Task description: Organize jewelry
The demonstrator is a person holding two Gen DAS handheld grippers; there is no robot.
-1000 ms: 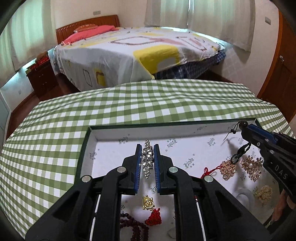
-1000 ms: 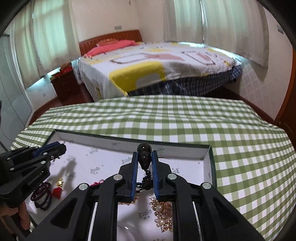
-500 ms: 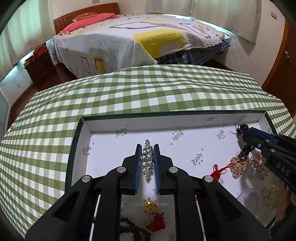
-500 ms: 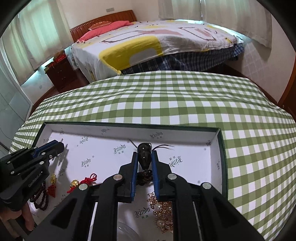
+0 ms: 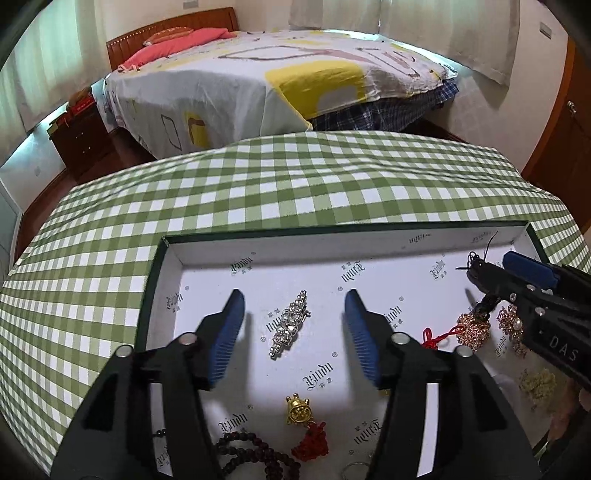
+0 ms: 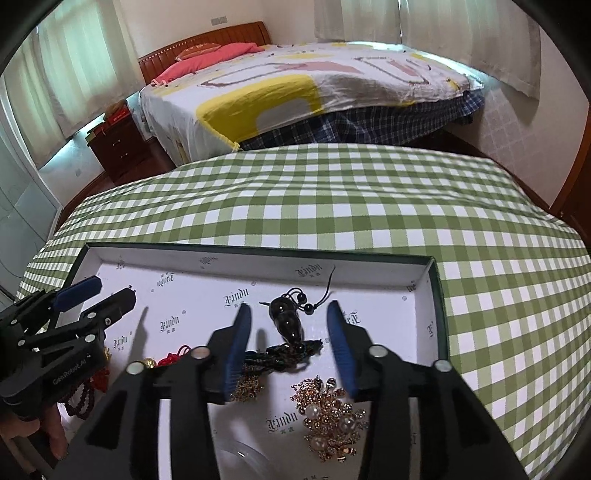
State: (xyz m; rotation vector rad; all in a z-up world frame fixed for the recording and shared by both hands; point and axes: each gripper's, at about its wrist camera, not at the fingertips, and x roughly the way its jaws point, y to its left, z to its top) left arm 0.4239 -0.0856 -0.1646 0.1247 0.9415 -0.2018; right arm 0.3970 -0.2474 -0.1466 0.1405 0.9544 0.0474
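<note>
Tilting down into the tray, left gripper opening around rhinestone clip (untouched), right gripper opening around black gourd pendant.

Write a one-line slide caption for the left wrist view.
Left gripper opening over a rhinestone brooch lying free in the white-lined box.

**A bright bedroom behind the checked table**

A wide bed with a white, yellow-patched cover, pink pillows and a wooden headboard fills the far side. Pale curtains glow with daylight. A dark nightstand stands left; a wooden door right.
</note>
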